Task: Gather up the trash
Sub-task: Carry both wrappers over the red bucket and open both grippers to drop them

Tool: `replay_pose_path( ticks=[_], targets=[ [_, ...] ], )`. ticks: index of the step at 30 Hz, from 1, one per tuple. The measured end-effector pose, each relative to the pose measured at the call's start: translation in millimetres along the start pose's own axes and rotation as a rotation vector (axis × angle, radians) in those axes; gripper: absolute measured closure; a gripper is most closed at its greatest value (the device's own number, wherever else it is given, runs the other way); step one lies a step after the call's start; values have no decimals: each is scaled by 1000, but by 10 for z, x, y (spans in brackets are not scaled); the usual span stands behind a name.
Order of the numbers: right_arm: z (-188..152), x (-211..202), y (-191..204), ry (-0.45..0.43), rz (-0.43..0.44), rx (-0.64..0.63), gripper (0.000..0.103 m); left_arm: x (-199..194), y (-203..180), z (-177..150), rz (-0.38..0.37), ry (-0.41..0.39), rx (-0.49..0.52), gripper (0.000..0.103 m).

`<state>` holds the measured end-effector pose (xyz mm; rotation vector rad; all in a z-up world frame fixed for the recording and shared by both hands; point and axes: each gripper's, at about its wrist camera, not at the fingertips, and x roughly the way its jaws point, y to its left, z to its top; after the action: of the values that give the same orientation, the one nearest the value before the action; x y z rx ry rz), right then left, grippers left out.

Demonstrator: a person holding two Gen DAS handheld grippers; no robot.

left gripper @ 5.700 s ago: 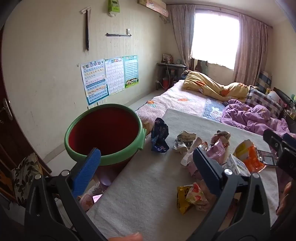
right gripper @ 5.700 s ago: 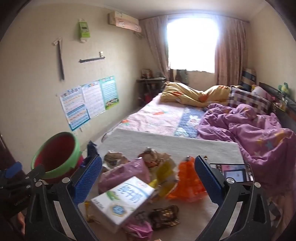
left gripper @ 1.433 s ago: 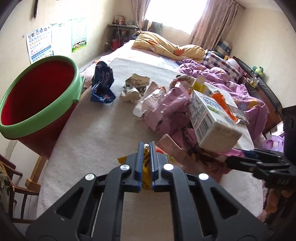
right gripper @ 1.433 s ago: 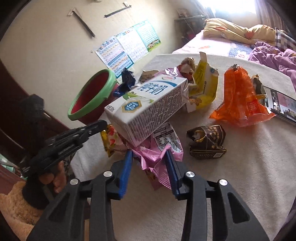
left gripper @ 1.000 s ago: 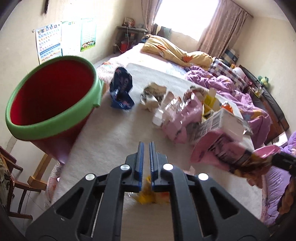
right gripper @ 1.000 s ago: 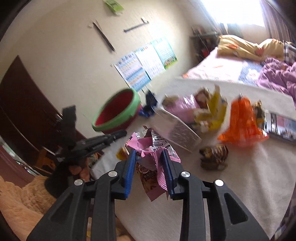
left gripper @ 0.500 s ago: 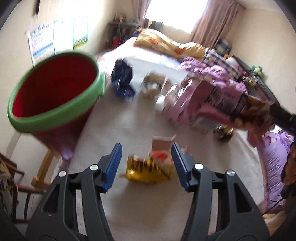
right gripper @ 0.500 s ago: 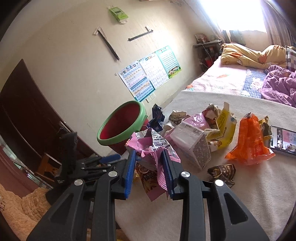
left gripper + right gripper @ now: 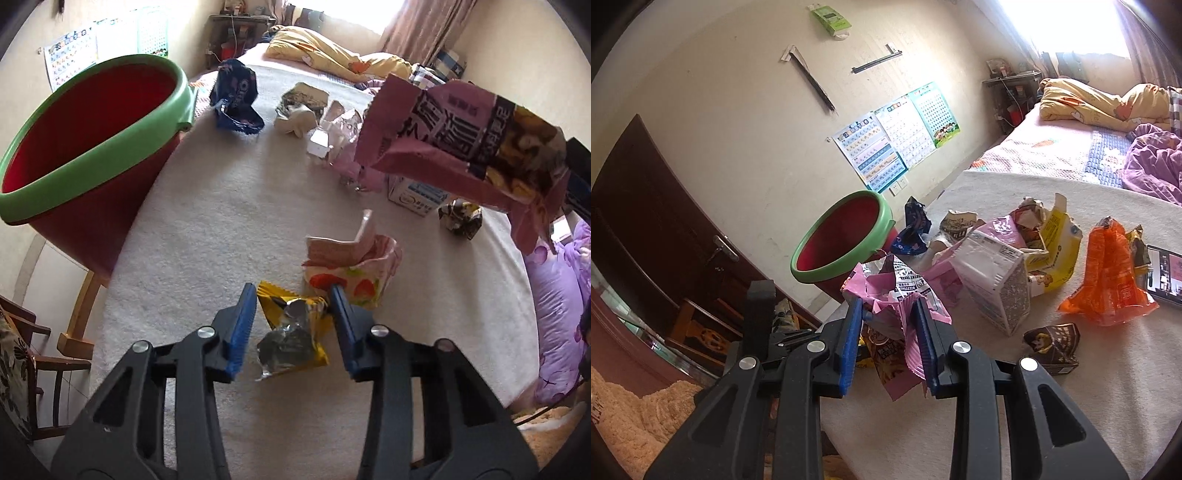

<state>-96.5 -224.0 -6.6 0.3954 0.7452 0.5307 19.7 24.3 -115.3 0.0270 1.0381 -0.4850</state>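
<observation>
Pinching a crumpled pink snack bag [image 9: 897, 314], the right gripper [image 9: 888, 332] carries it above the white table [image 9: 207, 229]; the left gripper [image 9: 293, 325], fingers spread, straddles a yellow foil wrapper [image 9: 291, 332]. The red bucket with green rim [image 9: 88, 122] at ten o'clock looks empty, so collecting has barely begun. About ten pieces remain, including one blue wrapper [image 9: 236, 99], one white milk carton [image 9: 997, 280] and one orange bag [image 9: 1108, 273].

Bucket [image 9: 88, 140] at table's [image 9: 207, 229] left edge, wrappers [image 9: 295, 325] scattered right, bed [image 9: 1052, 155] behind.
</observation>
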Motion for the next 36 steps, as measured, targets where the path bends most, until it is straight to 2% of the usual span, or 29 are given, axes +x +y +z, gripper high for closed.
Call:
replay_pose_path(
  ticks=[4,9,20,29,36],
  targets=[
    [30,28,46,-2,17,-5,74,-130,58,33,16,-38,-15,65],
    [107,101,170,-15,42,-25,74,-390,191,152,54,-127,-66,65],
    [353,505,401,-31,62,-29,74,-863,500,537,123,-302,-125,65],
    [644,953,651,-45,31,-24,74,-933,943,857,137,-342,-119,65],
    [819,1397,760,-31,16,4,74,-838,1263,1014,167,-323,-108,65]
  ],
)
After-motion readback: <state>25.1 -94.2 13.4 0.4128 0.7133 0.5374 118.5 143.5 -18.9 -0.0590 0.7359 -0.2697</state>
